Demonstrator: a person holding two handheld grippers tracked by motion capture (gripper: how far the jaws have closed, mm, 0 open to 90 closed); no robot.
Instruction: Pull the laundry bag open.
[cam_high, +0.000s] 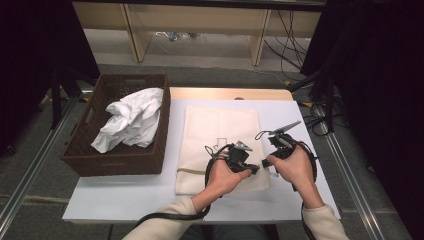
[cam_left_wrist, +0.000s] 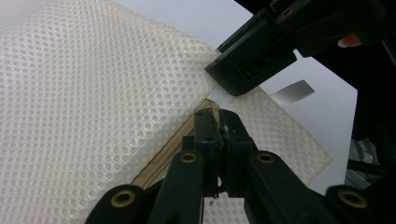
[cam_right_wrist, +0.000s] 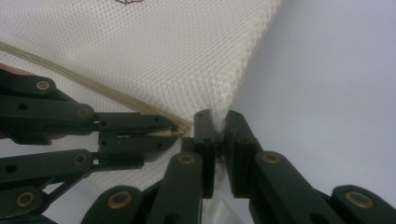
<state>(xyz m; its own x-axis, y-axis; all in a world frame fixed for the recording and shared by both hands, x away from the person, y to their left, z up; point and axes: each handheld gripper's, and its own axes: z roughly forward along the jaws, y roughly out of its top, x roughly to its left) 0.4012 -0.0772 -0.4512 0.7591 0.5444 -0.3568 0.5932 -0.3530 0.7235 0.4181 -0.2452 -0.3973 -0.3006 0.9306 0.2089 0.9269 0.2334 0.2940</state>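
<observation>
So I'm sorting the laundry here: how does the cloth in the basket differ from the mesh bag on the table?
The white cloth is crumpled in a heap in the brown basket; the mesh bag lies flat on the table. The cloth is white, the bag cream with a tan zipper. The cloth lies untouched; both grippers pinch the bag. Both are pale fabric.

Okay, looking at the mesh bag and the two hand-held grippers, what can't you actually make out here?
- Zipper pull on the mesh bag: left gripper view, covered by the left hand-held gripper.
- Bag edge pinched by the right hand-held gripper: right gripper view, hidden between its jaws.
- Small outline printed on the bag: high view, too small.
- Basket contents under the white cloth: covered.
</observation>
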